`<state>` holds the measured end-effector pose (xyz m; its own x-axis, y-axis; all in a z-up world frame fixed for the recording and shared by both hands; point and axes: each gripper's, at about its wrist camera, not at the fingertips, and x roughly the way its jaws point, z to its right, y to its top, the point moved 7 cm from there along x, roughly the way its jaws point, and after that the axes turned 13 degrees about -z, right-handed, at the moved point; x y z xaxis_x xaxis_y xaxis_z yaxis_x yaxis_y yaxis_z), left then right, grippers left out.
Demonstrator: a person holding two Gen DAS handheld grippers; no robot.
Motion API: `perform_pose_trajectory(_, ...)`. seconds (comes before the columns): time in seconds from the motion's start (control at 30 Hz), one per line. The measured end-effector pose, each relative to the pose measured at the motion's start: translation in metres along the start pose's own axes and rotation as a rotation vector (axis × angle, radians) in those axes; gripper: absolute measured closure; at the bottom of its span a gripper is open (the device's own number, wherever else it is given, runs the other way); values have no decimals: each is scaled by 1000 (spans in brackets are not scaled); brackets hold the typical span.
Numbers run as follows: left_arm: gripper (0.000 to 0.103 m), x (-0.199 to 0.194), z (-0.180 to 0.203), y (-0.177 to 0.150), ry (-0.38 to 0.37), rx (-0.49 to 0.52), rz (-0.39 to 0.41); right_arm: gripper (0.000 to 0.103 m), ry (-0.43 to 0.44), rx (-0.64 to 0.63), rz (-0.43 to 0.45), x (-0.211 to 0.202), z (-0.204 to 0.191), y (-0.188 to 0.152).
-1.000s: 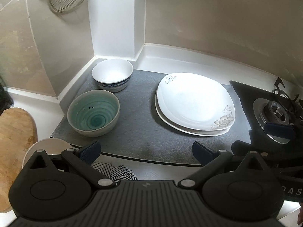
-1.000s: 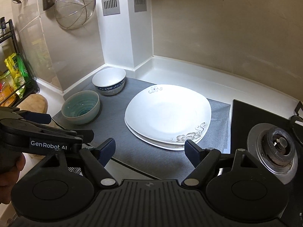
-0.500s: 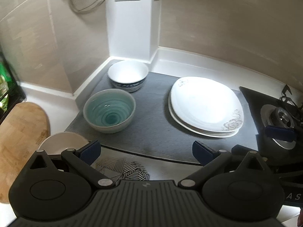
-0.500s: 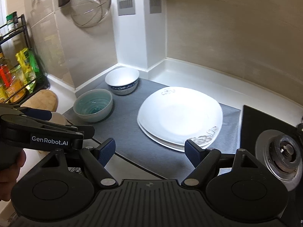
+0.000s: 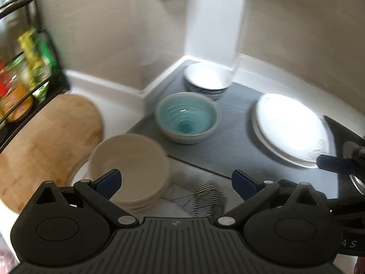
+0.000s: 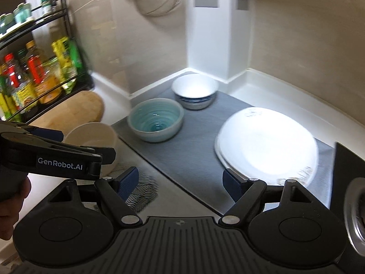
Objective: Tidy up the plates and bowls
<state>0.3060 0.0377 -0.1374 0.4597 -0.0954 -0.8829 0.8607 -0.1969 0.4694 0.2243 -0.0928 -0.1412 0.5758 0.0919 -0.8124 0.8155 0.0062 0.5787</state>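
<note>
A teal bowl point(image 5: 186, 118) point(image 6: 156, 118) and a white bowl with a blue pattern point(image 5: 206, 80) point(image 6: 195, 90) sit at the left of a grey mat point(image 5: 228, 141) point(image 6: 196, 150). Two stacked white plates point(image 5: 292, 130) point(image 6: 267, 146) lie at its right. A cream bowl point(image 5: 129, 166) point(image 6: 91, 137) stands on the counter left of the mat. My left gripper point(image 5: 175, 181) is open and empty, its left fingertip over the cream bowl's near rim. My right gripper point(image 6: 180, 182) is open and empty, near the mat's front edge.
A wooden cutting board point(image 5: 43, 141) point(image 6: 75, 107) lies at the left. A rack of bottles point(image 6: 29, 77) stands behind it. A gas burner point(image 6: 355, 214) is at the right. A patterned coaster point(image 5: 198, 194) lies in front of the mat. A strainer point(image 6: 157, 0) hangs on the wall.
Both grippers have swung left and pulled back. The cream bowl, cutting board and bottle rack have come into view. Both stay open. No dish has moved.
</note>
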Motion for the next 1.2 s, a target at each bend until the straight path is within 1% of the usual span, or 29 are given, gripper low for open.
perform_pose_trajectory(0.17, 0, 11, -40, -1, 69, -96, -50, 20, 59, -12, -17, 20, -18, 16)
perform_pose_trajectory(0.33, 0, 30, -86, -3, 159, -210, -149, 20, 101, -20, -45, 43, -36, 30)
perform_pose_trajectory(0.4, 0, 35, -103, -4, 161, -252, -164, 20, 116, -25, -66, 54, -43, 35)
perform_pose_trajectory(0.5, 0, 39, -124, -1, 156, -297, -160, 20, 142, -32, -94, 71, -55, 43)
perform_pose_trajectory(0.57, 0, 42, -131, 3, 148, -308, -154, 20, 155, -37, -117, 83, -62, 48)
perform_pose_trajectory(0.67, 0, 49, -140, 8, 158, -315, -153, 20, 163, -35, -161, 106, -70, 53)
perform_pose_trajectory(0.8, 0, 66, -144, 15, 167, -317, -177, 20, 167, -26, -216, 130, -79, 55)
perform_pose_trajectory(0.9, 0, 76, -146, 17, 163, -308, -188, 20, 168, -31, -241, 139, -82, 53)
perform_pose_trajectory(1.13, 0, 92, -143, 16, 185, -278, -221, 20, 164, -21, -287, 158, -85, 49)
perform_pose_trajectory(1.2, 2, 93, -141, 18, 189, -261, -213, 23, 167, -12, -293, 160, -85, 48)
